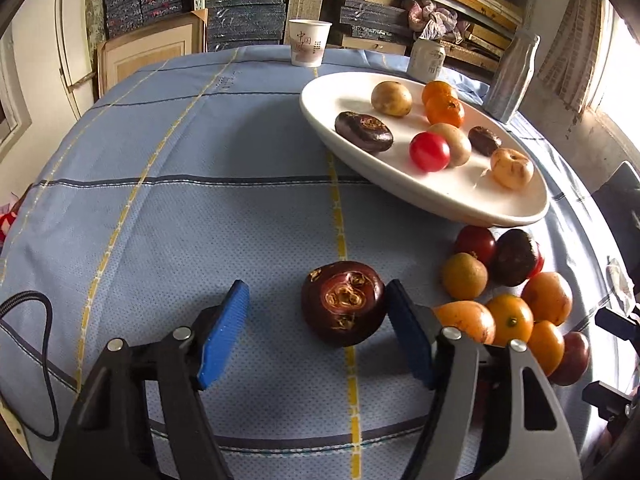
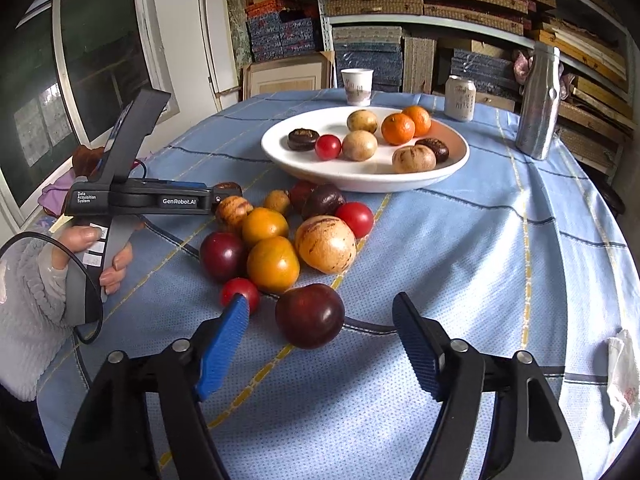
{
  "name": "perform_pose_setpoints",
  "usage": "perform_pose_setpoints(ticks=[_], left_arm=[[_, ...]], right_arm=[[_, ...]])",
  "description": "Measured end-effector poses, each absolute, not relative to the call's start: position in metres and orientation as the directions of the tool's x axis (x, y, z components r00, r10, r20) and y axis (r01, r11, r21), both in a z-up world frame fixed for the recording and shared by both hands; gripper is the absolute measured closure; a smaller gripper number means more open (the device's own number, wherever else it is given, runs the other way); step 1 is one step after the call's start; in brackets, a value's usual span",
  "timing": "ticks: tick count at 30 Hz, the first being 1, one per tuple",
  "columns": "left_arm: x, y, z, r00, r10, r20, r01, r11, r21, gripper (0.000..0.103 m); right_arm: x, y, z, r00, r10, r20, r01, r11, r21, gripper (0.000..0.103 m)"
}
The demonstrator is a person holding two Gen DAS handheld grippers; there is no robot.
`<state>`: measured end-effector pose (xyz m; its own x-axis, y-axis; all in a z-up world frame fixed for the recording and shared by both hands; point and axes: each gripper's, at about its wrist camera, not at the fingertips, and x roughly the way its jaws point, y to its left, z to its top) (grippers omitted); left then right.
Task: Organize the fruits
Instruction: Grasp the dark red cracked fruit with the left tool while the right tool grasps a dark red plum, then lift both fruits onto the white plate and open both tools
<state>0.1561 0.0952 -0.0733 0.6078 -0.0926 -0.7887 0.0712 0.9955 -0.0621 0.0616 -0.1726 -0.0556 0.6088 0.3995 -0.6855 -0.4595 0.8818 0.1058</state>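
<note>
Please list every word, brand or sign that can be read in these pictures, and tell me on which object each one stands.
"GenRobot.AI": on the side of the left gripper body.
"Data Acquisition System": small white print on the same body, nearer the handle.
Paper cup: red Chinese characters, possibly "中国风", not sure.
Can: print too blurred to read.
Crumpled wrapper: faint red mark, unreadable.

Paper cup [image 2: 357, 86], can [image 2: 460, 98], metal bottle [image 2: 538, 104]
</note>
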Motion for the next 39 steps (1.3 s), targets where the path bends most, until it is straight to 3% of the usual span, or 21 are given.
perform_pose_setpoints(ticks=[4, 13, 17, 20, 32, 39], left_arm=[[0.157, 0.090, -0.075, 0.606, -0.039, -0.794, 0.076, 0.997, 0.010, 0.033], [0.154, 0.086, -0.074, 0.612, -0.048, -0.790, 0.101, 0.995, 0.018, 0.043], [0.153, 0.084, -0.074, 0.615, -0.054, -0.787, 0.107, 0.994, 0.016, 0.048], [0.151, 0.082, -0.073, 0.617, -0.068, -0.784, 0.118, 0.993, 0.007, 0.060], [0.132, 0.086, -0.048, 0.697, -0.064, -0.714, 0.089, 0.996, -0.003, 0.061], [0.132, 0.087, 0.023, 0.786, -0.068, -0.615, 0.076, 0.997, -0.014, 0.061]], right_arm=[[0.066, -0.169, -0.060, 0.583, 0.403, -0.706, -0.465, 0.877, 0.117, 0.050], [0.075, -0.164, -0.071, 0.512, 0.423, -0.748, -0.474, 0.865, 0.165, 0.062], [0.075, -0.164, -0.073, 0.500, 0.434, -0.750, -0.474, 0.862, 0.183, 0.063], [0.075, -0.164, -0.072, 0.501, 0.435, -0.748, -0.473, 0.862, 0.185, 0.064], [0.079, -0.185, -0.061, 0.587, 0.422, -0.691, -0.390, 0.895, 0.215, 0.064], [0.097, -0.210, -0.014, 0.681, 0.398, -0.616, -0.320, 0.917, 0.238, 0.064]])
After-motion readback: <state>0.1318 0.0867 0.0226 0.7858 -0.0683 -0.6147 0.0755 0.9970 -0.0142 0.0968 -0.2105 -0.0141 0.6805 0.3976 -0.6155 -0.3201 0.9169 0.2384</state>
